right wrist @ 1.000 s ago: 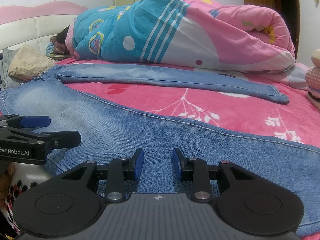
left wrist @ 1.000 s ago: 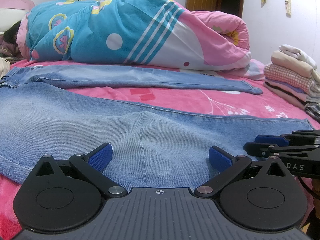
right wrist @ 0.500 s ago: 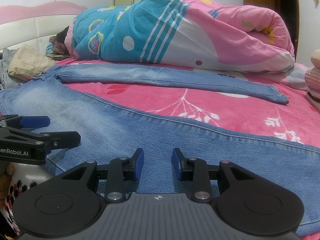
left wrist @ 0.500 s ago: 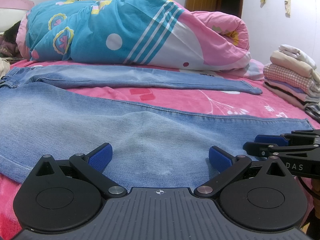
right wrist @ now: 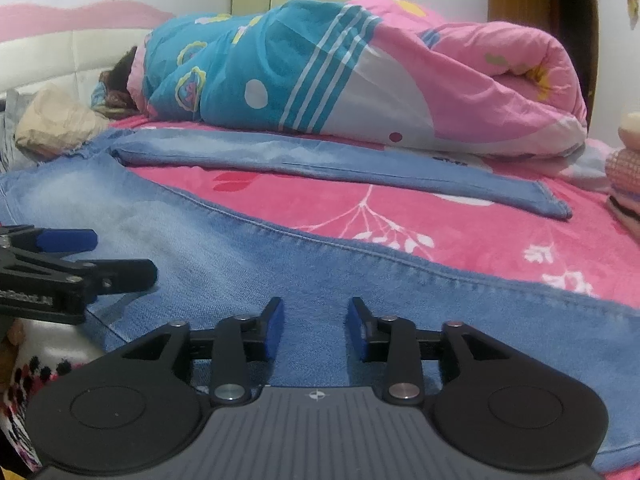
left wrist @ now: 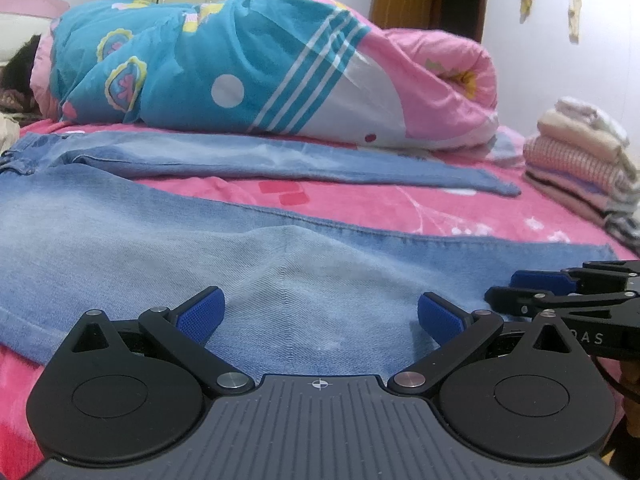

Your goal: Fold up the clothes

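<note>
Nothing has visibly shifted since the earlier frames; jeans (left wrist: 168, 236) lie spread on the pink bed (left wrist: 440, 208), legs apart; left gripper (left wrist: 318, 316) gapes wide, right gripper (right wrist: 316, 328) partly parted, both empty, poised over the near leg, presumably for grasping.

The jeans (left wrist: 280, 272) ran off the left edge in both views. The folded pile (left wrist: 580, 160) was cut at right, and the quilt (right wrist: 360, 68) hid the far bed.
</note>
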The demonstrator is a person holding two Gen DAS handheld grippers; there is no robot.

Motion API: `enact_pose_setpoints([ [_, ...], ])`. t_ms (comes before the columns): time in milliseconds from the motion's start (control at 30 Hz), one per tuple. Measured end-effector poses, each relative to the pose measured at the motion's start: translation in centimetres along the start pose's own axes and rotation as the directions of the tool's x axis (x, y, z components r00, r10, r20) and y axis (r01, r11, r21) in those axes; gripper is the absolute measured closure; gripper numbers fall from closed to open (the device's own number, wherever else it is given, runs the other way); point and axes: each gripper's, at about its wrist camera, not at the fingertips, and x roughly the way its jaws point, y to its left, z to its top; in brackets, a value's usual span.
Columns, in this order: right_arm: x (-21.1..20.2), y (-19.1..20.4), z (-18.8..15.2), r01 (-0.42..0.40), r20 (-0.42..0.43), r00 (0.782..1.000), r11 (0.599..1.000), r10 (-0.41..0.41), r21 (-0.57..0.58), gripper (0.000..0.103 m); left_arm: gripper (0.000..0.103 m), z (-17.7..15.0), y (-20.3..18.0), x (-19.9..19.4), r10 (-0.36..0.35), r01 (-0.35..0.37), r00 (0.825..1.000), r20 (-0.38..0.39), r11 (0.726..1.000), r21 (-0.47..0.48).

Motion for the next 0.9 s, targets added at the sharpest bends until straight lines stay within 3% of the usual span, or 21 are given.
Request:
enact_pose_setpoints([
  [167, -0.8, 0.1, 0.7, -0.056, 0.006, 0.998, 0.998, 0.056, 0.017, 0.060, 0.000, 0.9, 0.8, -2.0, 0.008, -0.006, 0.999, 0.038, 0.998, -0.055],
  [267, -1.0, 0.8, 0.6, -0.080, 0.021, 0.997, 0.997, 0.080, -0.003, 0.060, 0.000, 2.0, 2.5, -3.7, 0.025, -0.016, 0.998, 0.062, 0.991, -0.136],
  [400, -0.8, 1.6, 0.5, -0.110, 0.024, 0.994, 0.994, 0.110, -0.008, 0.060, 0.000, 3.4, 6.6, -6.3, 0.129, -0.110, 0.990, 0.059, 0.960, -0.256],
  [533, -0.5, 2.6, 1.4, -0.159, 0.022, 0.987, 0.987, 0.159, -0.029, 0.060, 0.000, 5.0, 11.7, -9.3, 0.276, -0.246, 0.961, 0.033, 0.899, -0.363],
  [700, 0.3, 5.7, 3.7, -0.289, 0.019, 0.956, 0.948, 0.294, -0.134, 0.059, 0.000, 7.0, 18.1, -13.0, 0.445, -0.399, 0.895, -0.023, 0.779, -0.484],
  [800, 0.8, 8.7, 4.8, -0.368, -0.001, 0.925, 0.896, 0.379, -0.248, 0.059, 0.000, 7.5, 21.6, -13.9, 0.493, -0.439, 0.869, -0.050, 0.719, -0.539],
  [900, 1.1, 11.9, 5.7, -0.436, -0.037, 0.887, 0.808, 0.460, -0.396, 0.059, 0.000, 7.5, 24.4, -13.7, 0.505, -0.449, 0.860, -0.078, 0.675, -0.585],
])
